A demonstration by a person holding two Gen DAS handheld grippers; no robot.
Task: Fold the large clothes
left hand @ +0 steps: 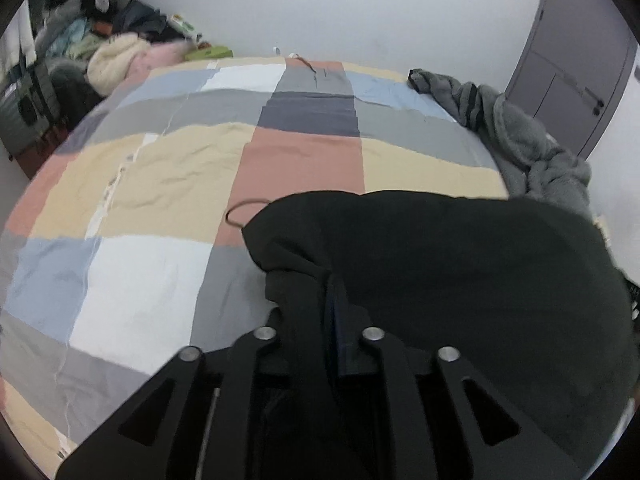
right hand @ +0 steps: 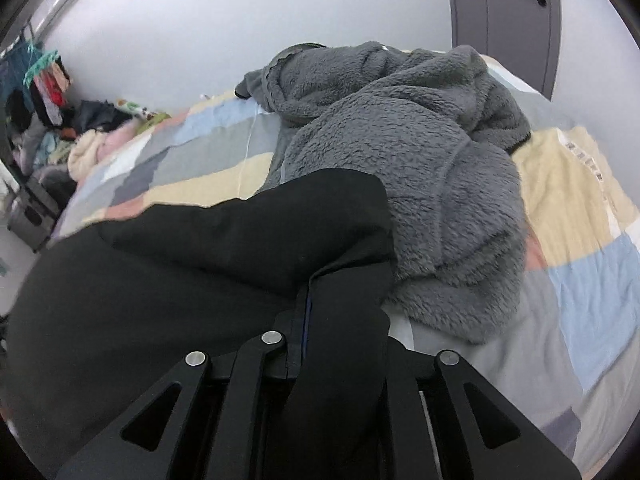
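Over the checked bed cover (left hand: 168, 168) we hold the black garment (left hand: 460, 264) bunched between us, left gripper (left hand: 320, 312) and right gripper (right hand: 320, 312) both clamped on its edges, so folding seems barely begun, and the grey fleece (right hand: 400, 152) lies unfolded beside.

Black throughout, plain and unpatterned: garment (left hand: 460, 264), with a sliver of dark blue at the pinched fold. Black too, with silver round pins: left tool (left hand: 320, 320) and right tool (right hand: 316, 320). Patchwork of large blocks on the bed cover (left hand: 168, 168): pale yellow, salmon pink, white, light blue, mid grey, dark slate. Charcoal grey, fuzzy, with darker trim bands: fleece (right hand: 400, 140) at the bed's right edge. Cream and pale pink among mixed dark and teal: clothes heap (left hand: 120, 56) past the bed's far left corner. Mauve-grey with black handles: door (right hand: 504, 8). Off-white: wall (left hand: 360, 12).
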